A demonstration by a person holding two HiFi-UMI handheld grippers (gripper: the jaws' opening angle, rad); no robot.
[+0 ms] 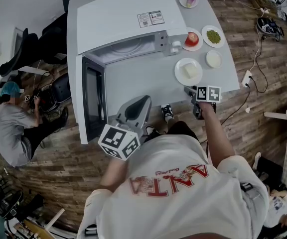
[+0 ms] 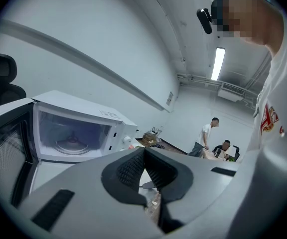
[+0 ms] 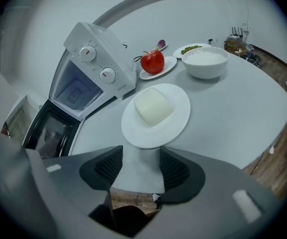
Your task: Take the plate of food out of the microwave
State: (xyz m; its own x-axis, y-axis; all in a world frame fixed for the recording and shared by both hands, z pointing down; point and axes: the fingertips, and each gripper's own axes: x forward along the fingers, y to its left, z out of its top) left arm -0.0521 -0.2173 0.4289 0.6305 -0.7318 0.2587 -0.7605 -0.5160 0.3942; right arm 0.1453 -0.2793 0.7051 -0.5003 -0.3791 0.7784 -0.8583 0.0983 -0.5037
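The plate of food (image 3: 156,114) is already out, flat on the grey table (image 3: 233,103) at the centre of the right gripper view, to the lower right of the microwave (image 1: 128,21) in the head view. The right gripper (image 3: 141,158) sits just short of its rim, jaws spread wide over bare tabletop. The microwave's door (image 1: 93,96) hangs open with nothing inside, and the left gripper (image 2: 143,158) is closed on nothing. To me the job looks done, bar shutting the door.

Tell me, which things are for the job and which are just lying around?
For the job: microwave, its open door, plate of white food, right gripper, open, just short of that plate.
Just lying about: apple, plate of green bits, white bowl, plate with a purple thing.
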